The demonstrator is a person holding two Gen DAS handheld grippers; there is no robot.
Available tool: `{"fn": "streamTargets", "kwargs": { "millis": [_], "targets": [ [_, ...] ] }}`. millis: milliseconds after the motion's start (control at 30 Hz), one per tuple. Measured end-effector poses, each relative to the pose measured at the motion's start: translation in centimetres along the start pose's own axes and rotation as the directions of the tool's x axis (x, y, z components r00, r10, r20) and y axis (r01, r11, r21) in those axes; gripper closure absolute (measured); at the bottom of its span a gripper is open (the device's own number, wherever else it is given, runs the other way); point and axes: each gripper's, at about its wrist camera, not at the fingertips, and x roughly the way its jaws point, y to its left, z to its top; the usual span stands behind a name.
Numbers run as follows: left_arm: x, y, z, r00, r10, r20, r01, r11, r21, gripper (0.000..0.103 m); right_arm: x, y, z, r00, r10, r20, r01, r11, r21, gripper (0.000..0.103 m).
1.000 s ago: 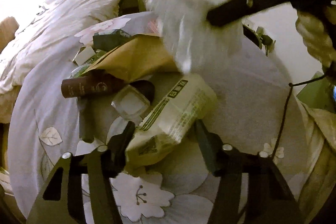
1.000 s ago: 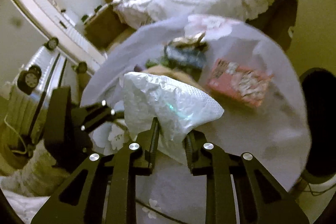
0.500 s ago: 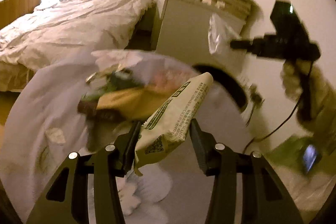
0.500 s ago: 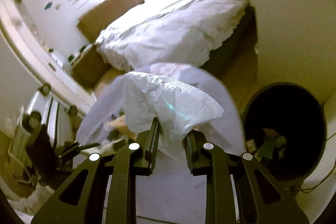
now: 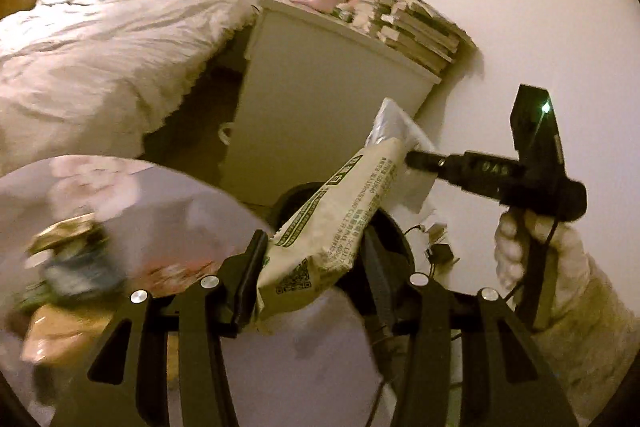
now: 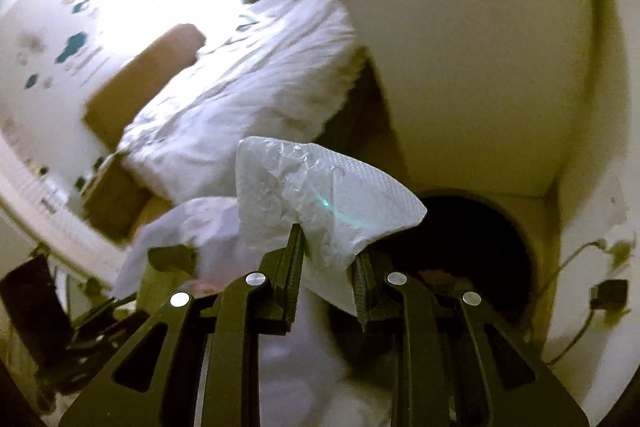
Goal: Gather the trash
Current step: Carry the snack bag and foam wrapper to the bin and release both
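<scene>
The printed snack bag (image 5: 320, 231), cream with green lettering and a QR code, is crumpled and slightly puffed; in the left wrist view it is clamped between the half-closed fingers of the left gripper (image 5: 312, 267), raised above the round cloth-covered table (image 5: 192, 203) and pointing toward the dark bin (image 5: 384, 227) by the white cabinet (image 5: 320, 99). Its far end nearly meets the right gripper (image 5: 416, 159), so the two loads could collide over the bin. In the right wrist view, the right gripper (image 6: 326, 255) is closed narrowly on a thin, wrinkled, translucent plastic wrapper (image 6: 316, 195), held before the bin's black mouth (image 6: 472, 259). Light film may drift and miss when released.
</scene>
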Motion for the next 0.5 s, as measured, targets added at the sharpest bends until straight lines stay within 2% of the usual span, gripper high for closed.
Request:
{"fn": "streamTargets", "kwargs": {
  "millis": [267,500],
  "targets": [
    [7.5,-2.2,1.6,0.996,-0.027,-0.089,0.025,0.999,-0.02,0.055,2.7,-6.8,-0.5,0.996,-0.084,-0.043,0.088,0.991,0.099,0.08],
    [10.9,-2.6,1.1,0.989,-0.017,-0.148,0.015,1.0,-0.012,0.055,4.3,-9.4,-1.7,0.992,-0.101,-0.073,0.111,0.983,0.149,0.08]
  ]
}}
